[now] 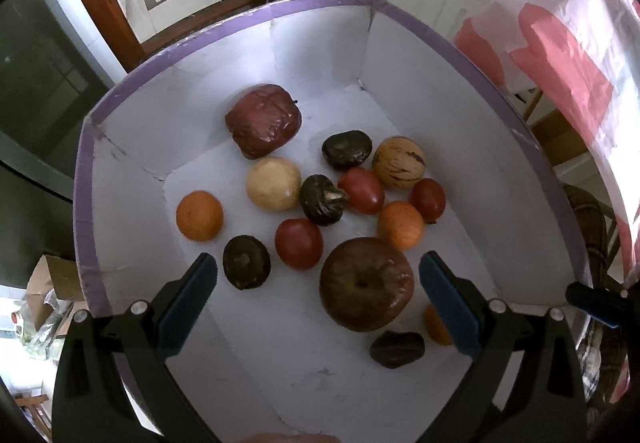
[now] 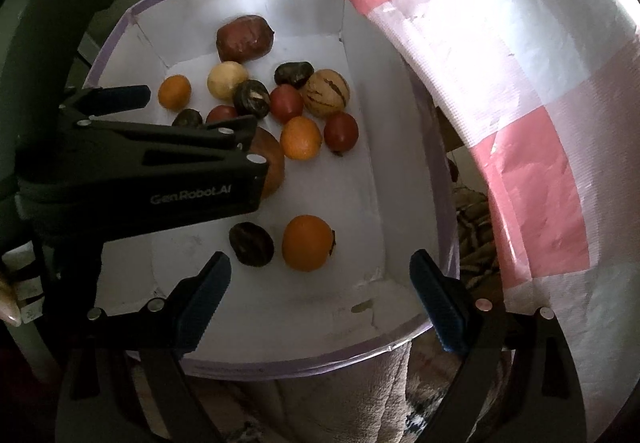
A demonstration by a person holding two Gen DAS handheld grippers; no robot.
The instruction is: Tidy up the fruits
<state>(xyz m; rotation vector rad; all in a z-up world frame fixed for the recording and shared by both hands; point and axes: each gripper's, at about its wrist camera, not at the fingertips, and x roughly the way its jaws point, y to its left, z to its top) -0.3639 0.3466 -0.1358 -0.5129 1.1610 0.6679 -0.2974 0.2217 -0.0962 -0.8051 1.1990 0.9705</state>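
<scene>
Left wrist view: white box [image 1: 224, 27] with a purple rim, fruit loose on its floor.
Left gripper [image 1: 318, 279]: jaws spread wide over the near end of the box, gripping nothing; a dark round fruit [image 1: 246, 262], a red tomato [image 1: 299, 243] and a large brown apple [image 1: 366, 284] lie between its blue pads, untouched.
Box, left edge: an orange [image 1: 199, 215] sits alone just beside the left wall.
Box, far end: a dark red apple [image 1: 263, 120] is nearest the far wall, with a pale round fruit [image 1: 273, 183] in front of it.
Box, middle: a dark fruit with a pale stem [image 1: 322, 199], two more tomatoes and a second orange [image 1: 400, 225] are clustered, touching or nearly so.
Box, right side: a striped tan fruit [image 1: 398, 161] lies near the right wall.
Right wrist view: the same box, with the left gripper's black body across its left side.
Right gripper [image 2: 320, 295]: jaws wide and empty above the near end of the box; a dark fruit [image 2: 251, 244] and an orange one [image 2: 306, 242] lie side by side just beyond its pads.
Outside the box, right: a pink and white checked cloth [image 2: 520, 123].
</scene>
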